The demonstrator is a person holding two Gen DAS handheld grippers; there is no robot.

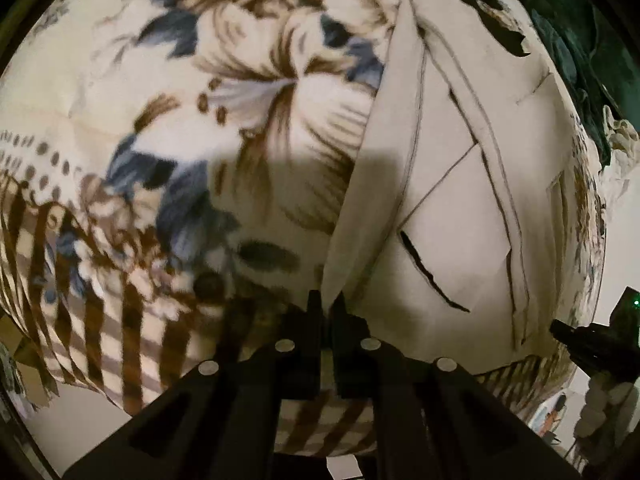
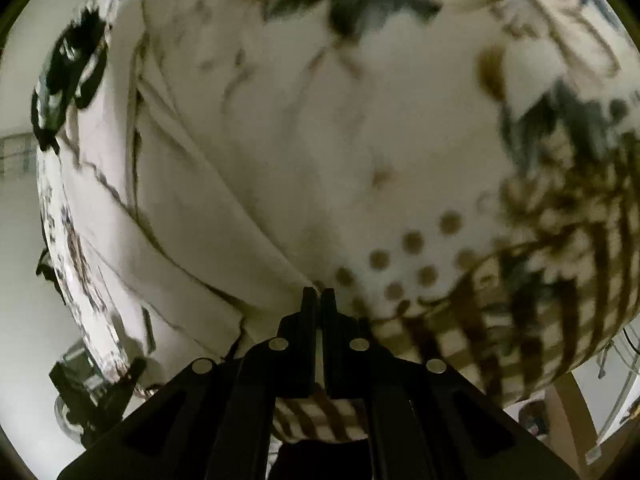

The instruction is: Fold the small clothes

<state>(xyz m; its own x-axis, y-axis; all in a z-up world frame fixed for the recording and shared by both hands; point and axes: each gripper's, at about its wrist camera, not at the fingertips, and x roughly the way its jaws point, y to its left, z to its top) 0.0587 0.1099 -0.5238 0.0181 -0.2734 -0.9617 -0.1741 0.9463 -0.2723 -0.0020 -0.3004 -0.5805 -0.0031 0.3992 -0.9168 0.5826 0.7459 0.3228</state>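
A cream garment point(image 1: 452, 184) with dark stitched seams and a slit pocket lies on a floral blanket point(image 1: 192, 120). My left gripper point(image 1: 328, 300) is shut on the garment's near left corner. In the right wrist view the same cream garment point(image 2: 192, 208) runs down the left half of the blanket point(image 2: 420, 140). My right gripper point(image 2: 318, 294) is shut on the garment's near corner there. The other gripper shows at each view's edge: the right gripper point(image 1: 588, 344) low at the right of the left wrist view, the left gripper point(image 2: 92, 392) low at the left of the right wrist view.
The blanket has blue and brown flowers, brown dots and a striped border point(image 1: 100, 312) near me. Dark green cloth point(image 1: 580, 40) lies at the far right. Black patterned cloth point(image 2: 72, 76) lies beyond the garment. Pale floor point(image 2: 20, 280) shows past the blanket's edge.
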